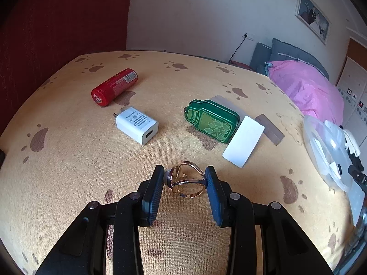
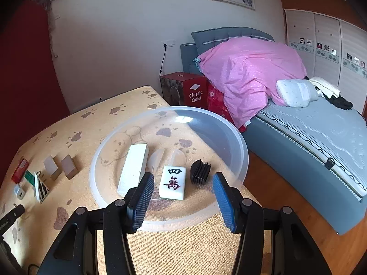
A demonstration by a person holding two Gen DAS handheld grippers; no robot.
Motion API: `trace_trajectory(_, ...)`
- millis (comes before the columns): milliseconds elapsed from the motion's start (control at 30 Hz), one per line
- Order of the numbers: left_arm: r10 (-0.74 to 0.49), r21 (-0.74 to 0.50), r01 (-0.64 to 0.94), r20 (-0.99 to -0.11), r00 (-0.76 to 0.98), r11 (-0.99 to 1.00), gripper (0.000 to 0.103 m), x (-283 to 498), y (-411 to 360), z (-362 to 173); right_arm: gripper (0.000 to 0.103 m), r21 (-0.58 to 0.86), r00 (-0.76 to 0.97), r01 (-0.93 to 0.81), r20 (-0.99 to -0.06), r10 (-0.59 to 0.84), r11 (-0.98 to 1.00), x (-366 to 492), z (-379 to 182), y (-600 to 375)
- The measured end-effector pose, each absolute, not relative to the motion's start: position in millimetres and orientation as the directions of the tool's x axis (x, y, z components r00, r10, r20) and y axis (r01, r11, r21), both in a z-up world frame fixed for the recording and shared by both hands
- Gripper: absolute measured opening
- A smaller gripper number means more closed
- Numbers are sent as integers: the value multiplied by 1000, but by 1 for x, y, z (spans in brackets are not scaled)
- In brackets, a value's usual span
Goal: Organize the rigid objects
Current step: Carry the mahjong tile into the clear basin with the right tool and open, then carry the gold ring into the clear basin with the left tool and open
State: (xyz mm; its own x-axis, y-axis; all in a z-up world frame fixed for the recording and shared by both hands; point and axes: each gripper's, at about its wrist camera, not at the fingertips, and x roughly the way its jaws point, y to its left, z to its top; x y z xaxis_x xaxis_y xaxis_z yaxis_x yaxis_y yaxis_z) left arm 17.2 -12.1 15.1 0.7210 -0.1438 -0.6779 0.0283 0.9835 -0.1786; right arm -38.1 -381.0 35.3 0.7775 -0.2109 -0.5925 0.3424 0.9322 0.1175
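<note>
My left gripper (image 1: 185, 181) is shut on a gold metal ring ornament (image 1: 187, 180), held between both pads just above the paw-print cloth. Beyond it lie a white USB charger (image 1: 137, 125), a red cylinder (image 1: 113, 87), a green tin (image 1: 212, 120) and a white block (image 1: 243, 141). My right gripper (image 2: 183, 197) is open and empty, above the near rim of a clear plastic bowl (image 2: 238, 137). The bowl holds a mahjong tile (image 2: 172, 182), a long white block (image 2: 133, 168), a black ribbed piece (image 2: 200, 171) and clear pieces.
The table (image 1: 68, 160) wears a yellow paw-print cloth. A brown flat piece (image 1: 269, 129) lies behind the white block. The bowl shows at the right edge in the left wrist view (image 1: 321, 146). A bed (image 2: 309, 126) with a pink quilt stands right of the table.
</note>
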Motion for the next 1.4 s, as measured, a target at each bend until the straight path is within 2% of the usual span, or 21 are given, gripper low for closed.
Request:
trace_trajectory(200, -157, -161, 65, -671, 725, 985, 38, 16, -23, 21, 65, 95, 794, 359, -555, -250, 929, -49, 39, -381)
trace_trajectory(300, -200, -186, 99, -672, 713, 978, 38, 14, -34, 24, 68, 92, 798, 366, -543, -261, 926, -52, 40, -382)
trace_trajectory(433, -273, -199, 188, -672, 688, 962, 38, 11, -59, 28, 77, 99, 799, 363, -544, -255, 927, -53, 38, -385)
trace_trajectory(967, -446, -184, 435, -631, 635, 881, 38, 12, -166, 61, 80, 142, 804, 380, -539, -251, 914, -62, 35, -403)
trace_trajectory(1400, -539, -214, 540, -623, 567, 814, 38, 19, -227, 63, 80, 181, 803, 403, -540, -251, 897, -64, 34, -414)
